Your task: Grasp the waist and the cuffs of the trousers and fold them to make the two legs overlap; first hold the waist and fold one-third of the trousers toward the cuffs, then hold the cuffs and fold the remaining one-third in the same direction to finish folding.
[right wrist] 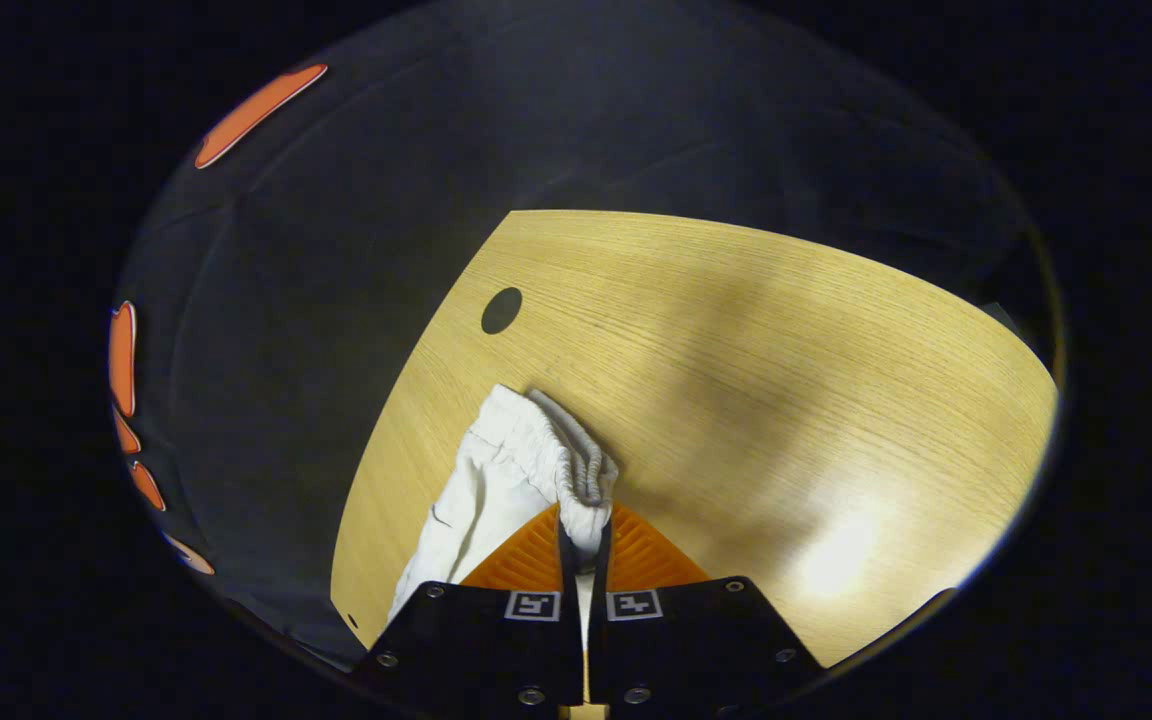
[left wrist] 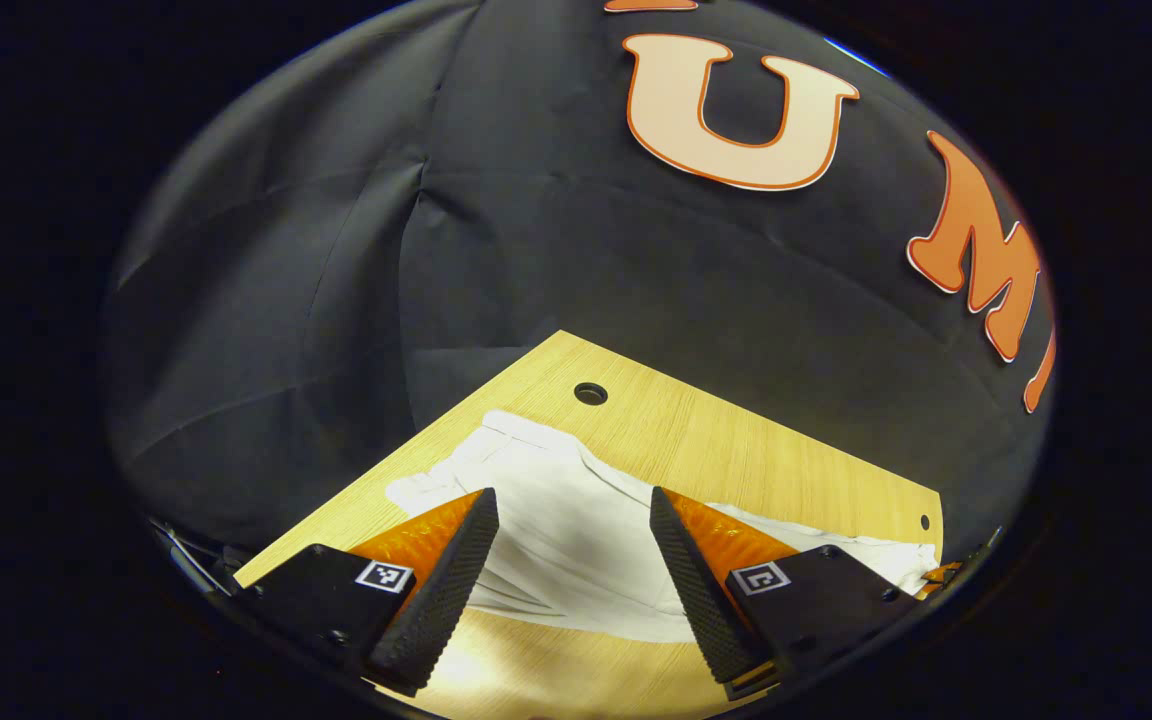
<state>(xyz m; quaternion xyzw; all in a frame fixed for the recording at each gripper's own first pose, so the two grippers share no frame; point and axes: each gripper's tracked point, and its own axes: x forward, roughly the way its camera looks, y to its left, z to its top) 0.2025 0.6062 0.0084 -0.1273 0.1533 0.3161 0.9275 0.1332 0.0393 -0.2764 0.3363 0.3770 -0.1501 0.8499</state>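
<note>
White trousers (left wrist: 576, 530) lie spread on the wooden table (left wrist: 736, 450) in the left gripper view. My left gripper (left wrist: 574, 515) hangs open just above the cloth, its fingers (left wrist: 456, 560) wide apart and nothing between them. In the right gripper view the gathered elastic waist (right wrist: 561, 455) of the trousers (right wrist: 481, 500) is bunched up and pinched. My right gripper (right wrist: 584, 535) is shut on that waistband, and the rest of the cloth trails down to the left over the table (right wrist: 736, 350).
A round cable hole (left wrist: 591, 393) sits in the tabletop near the far corner, and it appears in the right gripper view as cable hole (right wrist: 501, 310). Black cloth wall (left wrist: 536, 220) closes in behind the table. Bare wood stretches to the right of the waist.
</note>
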